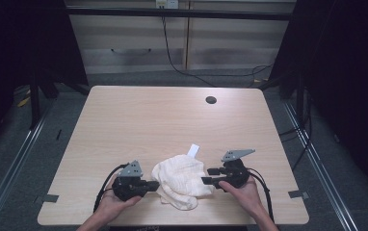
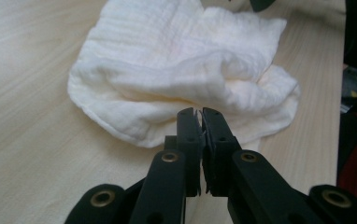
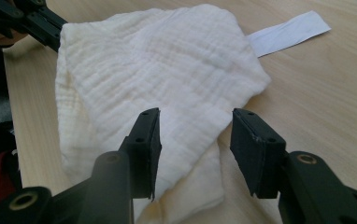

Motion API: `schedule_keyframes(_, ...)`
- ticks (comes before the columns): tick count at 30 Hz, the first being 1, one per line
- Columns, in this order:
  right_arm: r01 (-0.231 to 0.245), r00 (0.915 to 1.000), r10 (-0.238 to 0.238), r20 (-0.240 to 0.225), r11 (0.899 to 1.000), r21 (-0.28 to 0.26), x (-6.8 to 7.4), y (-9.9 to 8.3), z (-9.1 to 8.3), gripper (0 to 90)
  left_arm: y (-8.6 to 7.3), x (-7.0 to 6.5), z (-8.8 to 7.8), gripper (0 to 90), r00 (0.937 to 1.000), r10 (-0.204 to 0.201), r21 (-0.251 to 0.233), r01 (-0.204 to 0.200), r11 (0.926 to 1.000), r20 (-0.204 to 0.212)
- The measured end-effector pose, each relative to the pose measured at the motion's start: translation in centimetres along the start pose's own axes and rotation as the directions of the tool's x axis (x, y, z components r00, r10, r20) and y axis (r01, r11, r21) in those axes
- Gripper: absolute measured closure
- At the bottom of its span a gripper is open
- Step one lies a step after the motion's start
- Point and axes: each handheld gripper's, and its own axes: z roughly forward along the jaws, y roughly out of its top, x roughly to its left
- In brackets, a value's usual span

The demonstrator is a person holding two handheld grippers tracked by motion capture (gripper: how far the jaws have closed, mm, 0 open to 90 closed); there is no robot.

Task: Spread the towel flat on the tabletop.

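White cloth (image 1: 181, 179), lower centre of the high view: judged light, limp, non-slippery. Left gripper (image 2: 201, 122) is clamped on its hem; right gripper (image 3: 194, 140) is held wide over a corner, the better hold.

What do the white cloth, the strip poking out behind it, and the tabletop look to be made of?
Cloth: soft woven cotton, probably gauze or muslin; crinkled ribbed weave, matte, limp folds.
Strip: a flat, smooth white tag, paper or satin label; can't tell which.
Tabletop: pale wood-grain laminate, likely over board; an even printed grain with a low sheen.
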Motion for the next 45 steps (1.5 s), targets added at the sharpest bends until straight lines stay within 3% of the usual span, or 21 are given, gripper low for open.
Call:
schedule_keyframes(9,0.001,0.9999,-0.001,0.017,1.0,-0.01,-0.3,0.2,-0.3,50.9,1.2,0.5,-1.8,86.9,0.9997,-0.026,-0.096,0.026,0.9951,0.004)
schedule_keyframes(15,0.0,0.9998,0.0,0.021,1.0,-0.014,-0.4,0.2,-0.4,50.3,2.0,1.5,-3.7,86.9,0.9981,-0.06,-0.179,0.057,0.9821,-0.011)
schedule_keyframes(21,0.003,0.9996,-0.002,0.03,1.0,-0.014,-0.4,0.3,-0.5,49.6,3.4,1.8,-4.9,87.0,0.9983,-0.05,-0.231,0.042,0.9721,-0.03)
schedule_keyframes(25,0.0,0.9995,0.0,0.032,1.0,-0.019,-0.4,0.4,-0.6,49.2,5.4,2.3,-5.6,87.1,0.9977,-0.051,-0.288,0.037,0.9569,-0.043)
schedule_keyframes(26,0.004,0.9994,-0.003,0.034,1.0,-0.021,-0.4,0.4,-0.7,49.1,6.0,2.4,-5.8,87.1,0.9977,-0.057,-0.309,0.042,0.9502,-0.038)
schedule_keyframes(33,0.007,0.9994,-0.006,0.034,0.999,-0.032,-0.4,0.4,-1.0,48.8,9.8,2.6,-7.2,87.2,0.9974,-0.02,-0.354,-0.005,0.9351,-0.069)
schedule_keyframes(34,-0.003,0.9994,0.004,0.033,1.0,-0.03,-0.4,0.4,-1.0,48.8,10.7,2.5,-7.8,87.2,0.9976,-0.013,-0.378,-0.014,0.9257,-0.069)
schedule_keyframes(36,0.01,0.9993,-0.009,0.035,0.999,-0.032,-0.5,0.4,-0.9,48.7,11.3,2.3,-8.5,87.2,0.9975,0.005,-0.392,-0.032,0.9194,-0.071)
schedule_keyframes(39,0.004,0.9993,-0.003,0.038,1.0,-0.023,-0.4,0.4,-0.9,48.7,11.2,2.0,-8.9,87.1,0.9965,0.017,-0.391,-0.048,0.919,-0.082)
schedule_keyframes(41,0.007,0.9992,-0.006,0.039,1.0,-0.02,-0.4,0.3,-0.9,48.6,10.4,2.3,-9.2,87.1,0.9956,0.012,-0.38,-0.047,0.9237,-0.093)
schedule_keyframes(42,0.002,0.9992,-0.001,0.04,1.0,-0.021,-0.4,0.3,-0.9,48.5,9.1,3.1,-9.1,87.1,0.9946,-0.017,-0.367,-0.022,0.9298,-0.103)
schedule_keyframes(43,0.002,0.9992,-0.001,0.04,1.0,-0.021,-0.4,0.3,-0.9,48.5,9.1,3.1,-9.1,87.1,0.9946,-0.017,-0.367,-0.022,0.9298,-0.103)
schedule_keyframes(44,0.001,0.9992,-0.001,0.04,1.0,-0.019,-0.4,0.3,-0.8,48.4,7.5,4.1,-8.7,87.1,0.9924,-0.057,-0.343,0.017,0.9393,-0.109)
schedule_keyframes(45,0.001,0.9992,-0.001,0.04,1.0,-0.019,-0.4,0.3,-0.8,48.4,7.5,4.1,-8.7,87.1,0.9924,-0.057,-0.343,0.017,0.9393,-0.109)
